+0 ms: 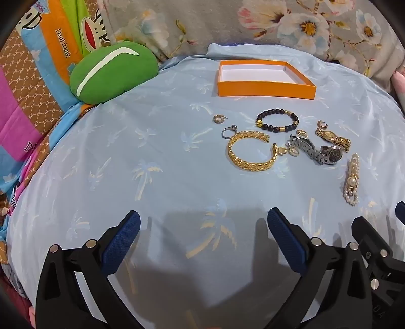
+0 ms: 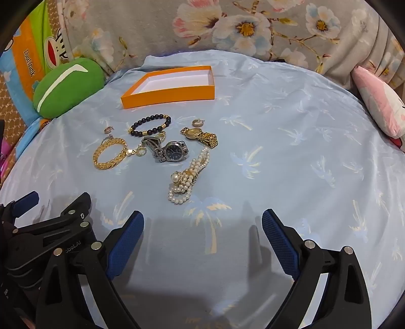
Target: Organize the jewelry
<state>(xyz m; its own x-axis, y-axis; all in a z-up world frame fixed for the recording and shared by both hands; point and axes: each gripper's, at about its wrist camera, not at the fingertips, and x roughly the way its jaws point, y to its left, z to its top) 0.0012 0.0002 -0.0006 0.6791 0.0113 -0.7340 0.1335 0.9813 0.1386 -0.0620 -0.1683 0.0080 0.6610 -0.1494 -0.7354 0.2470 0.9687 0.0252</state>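
Note:
An empty orange box with a white inside sits at the back of a light blue cloth. In front of it lie a gold bangle, a black bead bracelet, a silver watch, a gold watch, a pearl bracelet and small rings. My left gripper is open and empty, short of the jewelry. My right gripper is open and empty, just short of the pearls.
A green cushion lies at the back left. Floral bedding runs along the back. A pink and white plush lies at the right edge. The other gripper shows at each view's lower side.

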